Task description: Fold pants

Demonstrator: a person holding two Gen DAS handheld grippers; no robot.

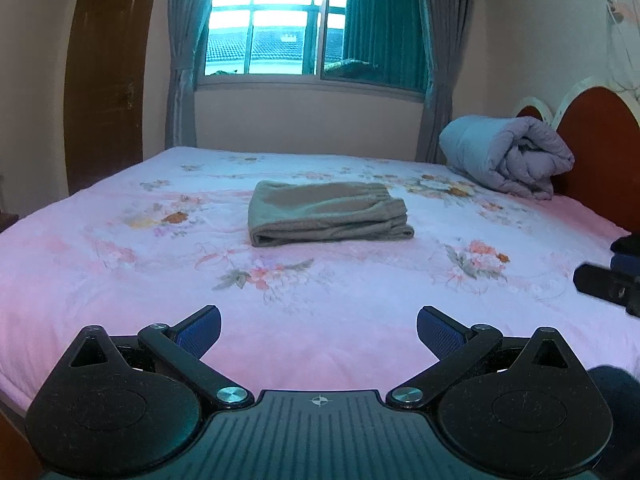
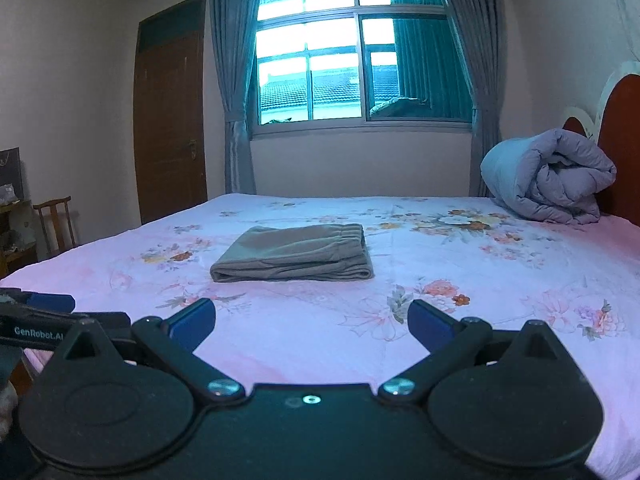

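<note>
On the bed (image 1: 120, 280) the pants (image 1: 326, 214) are laid as a compact folded stack, apparently finished, so the left gripper (image 1: 319, 330) and right gripper (image 2: 312, 322) are held back, jaws apart and empty.

Open sheet (image 2: 304, 344): you have bare room up to the pants (image 2: 294, 254).
Obstacle: quilt (image 2: 548, 176) blocks your far right corner, by the headboard (image 2: 624, 152).

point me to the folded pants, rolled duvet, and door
folded pants (image 1: 326, 212): left wrist view, middle of the top layer.
rolled duvet (image 2: 548, 176): right wrist view, middle of the roll.
door (image 2: 170, 120): right wrist view, centre of the brown panel.
</note>
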